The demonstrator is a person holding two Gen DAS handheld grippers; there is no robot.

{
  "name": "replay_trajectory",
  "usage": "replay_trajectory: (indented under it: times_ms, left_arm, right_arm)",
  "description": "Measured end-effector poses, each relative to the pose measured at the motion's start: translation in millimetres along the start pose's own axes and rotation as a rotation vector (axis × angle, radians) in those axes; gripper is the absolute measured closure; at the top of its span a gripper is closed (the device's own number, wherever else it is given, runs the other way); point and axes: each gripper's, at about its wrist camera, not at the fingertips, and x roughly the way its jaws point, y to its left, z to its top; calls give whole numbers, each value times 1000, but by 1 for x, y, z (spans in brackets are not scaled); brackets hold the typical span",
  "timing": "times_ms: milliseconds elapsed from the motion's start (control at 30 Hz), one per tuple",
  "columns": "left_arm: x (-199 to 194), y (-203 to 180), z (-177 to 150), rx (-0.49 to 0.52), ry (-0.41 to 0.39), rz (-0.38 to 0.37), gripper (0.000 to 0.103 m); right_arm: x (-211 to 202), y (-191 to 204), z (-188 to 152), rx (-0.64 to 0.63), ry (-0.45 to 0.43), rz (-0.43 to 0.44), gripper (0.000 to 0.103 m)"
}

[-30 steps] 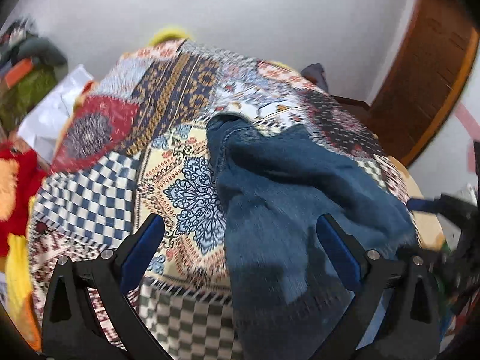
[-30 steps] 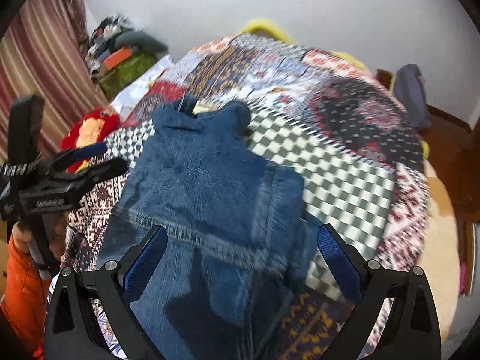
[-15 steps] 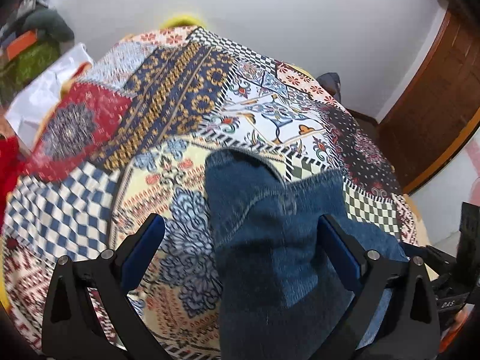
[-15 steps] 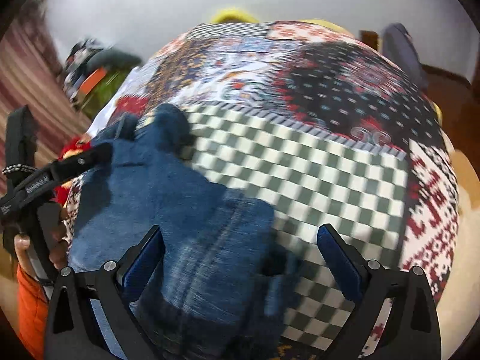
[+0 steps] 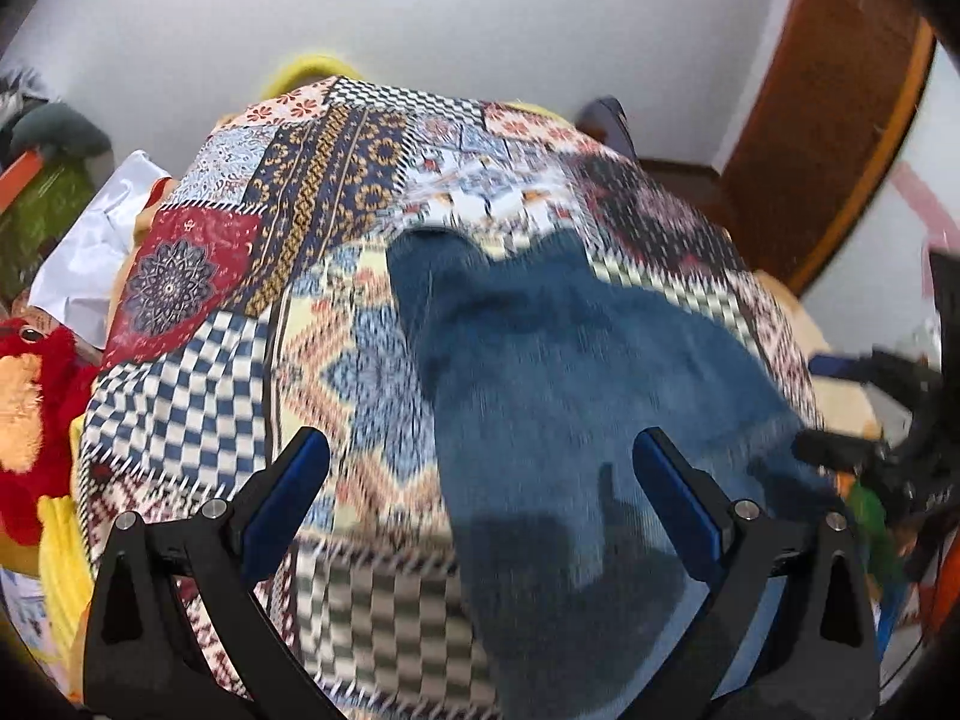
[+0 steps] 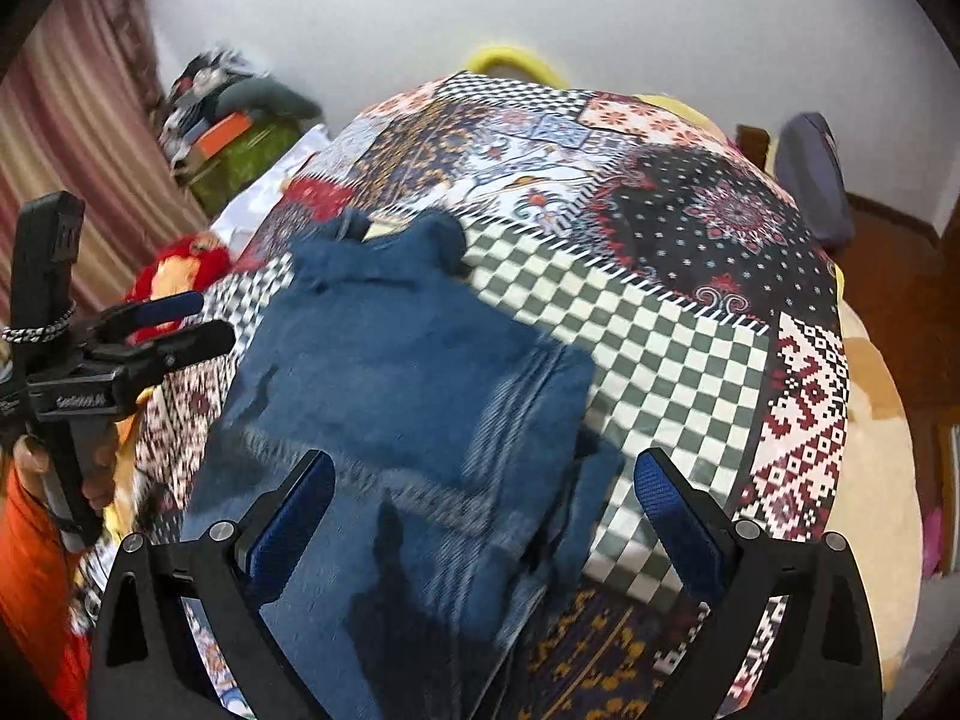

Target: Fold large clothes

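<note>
**Jeans lying folded on the bed, both tongs hanging free above them**

The blue jeans are lying on the patchwork bedspread, toward its near left part, folded over themselves into a compact stack; a doubled layer is showing along the right edge, and two rounded ends are pointing toward the far wall. In the left wrist view the same jeans are sitting just right of centre, blurred by camera motion.

Compared with half a second ago, the cameras are standing further back and higher: more of the bedspread is showing around the denim, and the stack looks much as it did a second ago. That suggests the last fold is laid and the tools are backing away, not gripping.

The right gripper is hovering over the near end of the stack with its blue pads spread wide and nothing between them. The left gripper is likewise spread and holding nothing; in the right wrist view it is hanging at the left edge of the bed, beside the denim, in a hand with an orange sleeve.

Judging by this, the fold is nearly complete, perhaps needing one more halving or smoothing.

A red plush toy is lying off the left side of the bed.
</note>
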Motion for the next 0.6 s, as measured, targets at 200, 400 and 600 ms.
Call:
replay_trajectory:
  times_ms: [200, 400, 600]
  left_arm:
    - [2, -7, -28, 22, 54, -40, 1]
    - [35, 7, -47, -88, 145, -131, 1]
    - [73, 37, -55, -305, 250, -349, 0]
  right_arm:
    - [9, 10, -21, -16, 60, 9, 4]
    - [40, -18, -44, 93, 184, 79, 3]
    - [69, -57, -57, 300, 286, 295, 0]
